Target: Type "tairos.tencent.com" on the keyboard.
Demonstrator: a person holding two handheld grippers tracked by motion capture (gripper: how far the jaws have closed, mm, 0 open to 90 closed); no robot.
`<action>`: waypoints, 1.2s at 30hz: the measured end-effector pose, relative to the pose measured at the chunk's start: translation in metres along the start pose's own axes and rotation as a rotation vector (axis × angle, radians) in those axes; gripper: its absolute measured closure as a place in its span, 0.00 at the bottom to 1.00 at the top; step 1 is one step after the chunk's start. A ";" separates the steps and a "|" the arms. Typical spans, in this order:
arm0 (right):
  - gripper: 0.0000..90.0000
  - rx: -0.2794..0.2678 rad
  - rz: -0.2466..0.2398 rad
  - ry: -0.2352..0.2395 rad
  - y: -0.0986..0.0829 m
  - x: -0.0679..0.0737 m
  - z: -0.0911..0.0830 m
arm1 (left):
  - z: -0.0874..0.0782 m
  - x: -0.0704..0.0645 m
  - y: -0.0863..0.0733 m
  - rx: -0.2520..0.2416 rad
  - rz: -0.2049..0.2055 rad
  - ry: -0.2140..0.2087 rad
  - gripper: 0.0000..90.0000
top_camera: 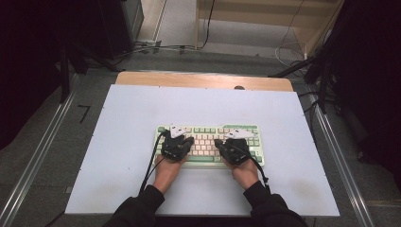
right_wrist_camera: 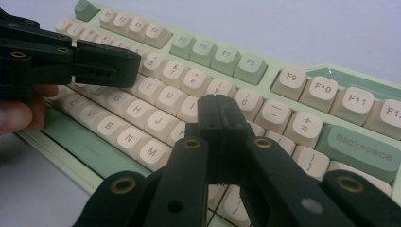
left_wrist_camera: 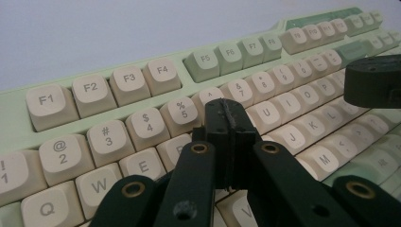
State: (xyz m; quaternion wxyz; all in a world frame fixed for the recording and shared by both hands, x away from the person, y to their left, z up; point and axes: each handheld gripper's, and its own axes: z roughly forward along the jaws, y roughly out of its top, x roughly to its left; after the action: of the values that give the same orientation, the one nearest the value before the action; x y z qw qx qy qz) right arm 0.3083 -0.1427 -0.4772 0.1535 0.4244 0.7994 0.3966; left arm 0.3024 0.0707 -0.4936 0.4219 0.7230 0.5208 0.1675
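A mint-green keyboard (top_camera: 208, 142) with cream keys lies in the middle of the white table top. Both hands hold their grippers low over it. My left gripper (top_camera: 188, 141) is over the left half, its jaws pressed together with nothing between them; its tip (left_wrist_camera: 226, 111) hovers near the 5, 6 and R keys (left_wrist_camera: 180, 112). My right gripper (top_camera: 218, 143) is over the right half, shut and empty too, its tip (right_wrist_camera: 220, 106) near the 0 and O keys. Each gripper view shows the other gripper's shut tip, the right gripper (left_wrist_camera: 373, 82) and the left gripper (right_wrist_camera: 108, 64).
The white table top (top_camera: 123, 123) spreads widely around the keyboard, with a wooden strip (top_camera: 203, 79) along its far edge. Metal rails (top_camera: 33, 161) run down both sides. Cables (top_camera: 156, 47) and a wooden shelf unit (top_camera: 265, 19) stand on the floor beyond.
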 end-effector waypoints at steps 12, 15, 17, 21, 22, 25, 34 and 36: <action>0.97 -0.004 0.000 0.003 0.000 0.000 -0.001 | -0.014 0.008 0.003 -0.043 -0.022 0.011 1.00; 0.97 -0.005 0.001 0.002 0.000 0.000 -0.002 | -0.016 0.011 0.003 -0.047 -0.029 0.015 1.00; 0.97 -0.003 -0.002 0.003 0.000 0.001 -0.001 | -0.017 0.012 0.003 -0.048 -0.034 0.017 1.00; 0.97 -0.003 -0.004 0.003 0.000 0.002 -0.001 | -0.019 0.014 0.002 -0.048 -0.035 0.022 1.00; 0.97 -0.003 -0.004 0.004 0.000 0.002 -0.001 | -0.019 0.015 0.002 -0.049 -0.037 0.023 1.00; 0.97 -0.003 -0.004 0.003 0.000 0.001 -0.001 | -0.021 0.017 0.001 -0.050 -0.043 0.028 1.00; 0.97 -0.004 -0.004 0.005 0.000 0.002 -0.001 | -0.026 0.024 -0.001 -0.054 -0.056 0.043 1.00; 0.97 -0.005 -0.005 0.005 0.001 0.002 -0.001 | -0.026 0.025 -0.001 -0.053 -0.056 0.046 1.00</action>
State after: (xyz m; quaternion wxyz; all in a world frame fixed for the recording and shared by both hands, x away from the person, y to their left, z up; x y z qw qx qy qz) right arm 0.3067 -0.1412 -0.4757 0.1536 0.4211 0.7997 0.3994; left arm 0.2937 0.1044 -0.4840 0.4334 0.6926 0.5459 0.1856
